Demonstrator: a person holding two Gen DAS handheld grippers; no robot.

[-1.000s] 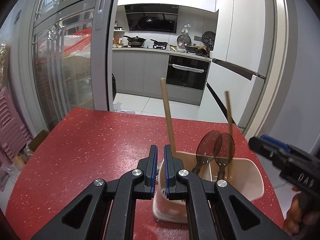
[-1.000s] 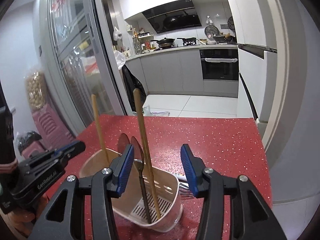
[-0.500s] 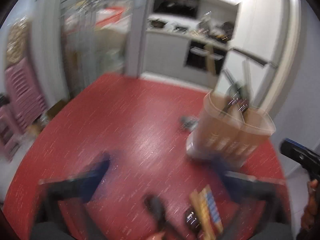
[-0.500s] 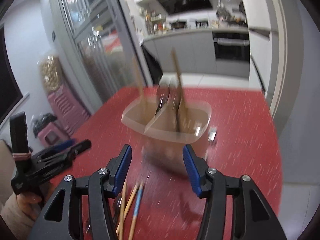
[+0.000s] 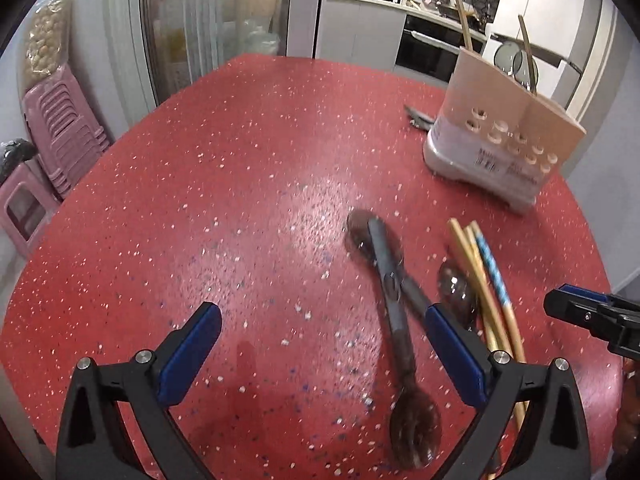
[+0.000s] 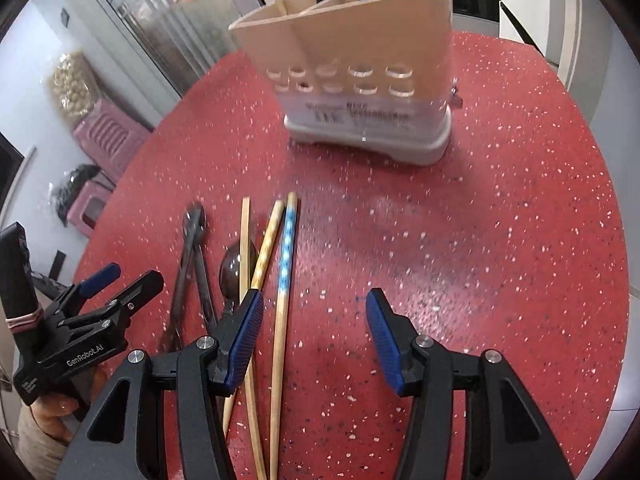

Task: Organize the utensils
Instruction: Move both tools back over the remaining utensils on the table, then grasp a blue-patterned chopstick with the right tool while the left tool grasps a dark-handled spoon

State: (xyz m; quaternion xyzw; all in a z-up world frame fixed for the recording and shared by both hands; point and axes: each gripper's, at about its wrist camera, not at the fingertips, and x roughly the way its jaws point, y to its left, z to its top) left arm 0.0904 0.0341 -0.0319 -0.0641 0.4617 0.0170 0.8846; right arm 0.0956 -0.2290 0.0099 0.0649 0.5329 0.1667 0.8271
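Observation:
A beige utensil holder (image 5: 500, 120) (image 6: 360, 60) on a white base stands upright on the red table (image 5: 240, 160); two chopsticks and two spoons stick out of it. Nearer lie two crossed dark utensils (image 5: 390, 280) (image 6: 192, 256), a dark spoon (image 5: 456, 292) (image 6: 234, 264) and several chopsticks (image 5: 488, 276) (image 6: 286, 248). My left gripper (image 5: 320, 320) hangs wide open over the table, the crossed utensils just inside its right finger, untouched. My right gripper (image 6: 314, 300) is open above the chopsticks, the blue-patterned one between its fingers, not pressed.
A small metal utensil (image 5: 416, 118) (image 6: 454, 94) lies behind the holder. The table's right edge runs close to the holder. Stacked pink stools (image 5: 60, 120) stand on the floor to the left, beside a glass sliding door. A kitchen lies beyond the table.
Both grippers have drawn back from the holder and tipped down toward the loose utensils. The left gripper went from shut to wide open. The right gripper's jaws look much the same.

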